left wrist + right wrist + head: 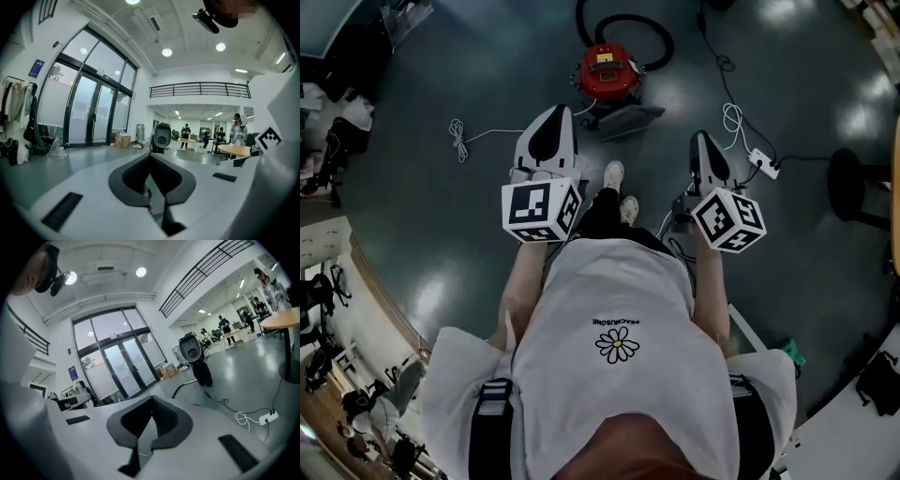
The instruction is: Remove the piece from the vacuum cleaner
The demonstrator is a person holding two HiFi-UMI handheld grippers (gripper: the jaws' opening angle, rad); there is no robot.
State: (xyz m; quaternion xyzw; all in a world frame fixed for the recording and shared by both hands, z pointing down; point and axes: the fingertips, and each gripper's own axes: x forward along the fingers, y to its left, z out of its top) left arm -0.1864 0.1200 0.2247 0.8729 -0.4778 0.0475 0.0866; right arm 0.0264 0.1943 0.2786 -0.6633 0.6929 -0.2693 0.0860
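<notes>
My left claw (pixel 150 155) and right claw (pixel 151 398) are both clenched on nothing, held level, because the red vacuum cleaner (pixel 607 71) stands on the floor (pixel 431 216) ahead, beyond reach.

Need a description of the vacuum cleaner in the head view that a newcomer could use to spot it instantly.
Look at the dark glossy floor ahead of the person's white shoes. Just beyond them sits the vacuum cleaner, a squat canister with a black hose looping behind it. It is the only red thing there; the nearby cables and power strip are white.
</notes>
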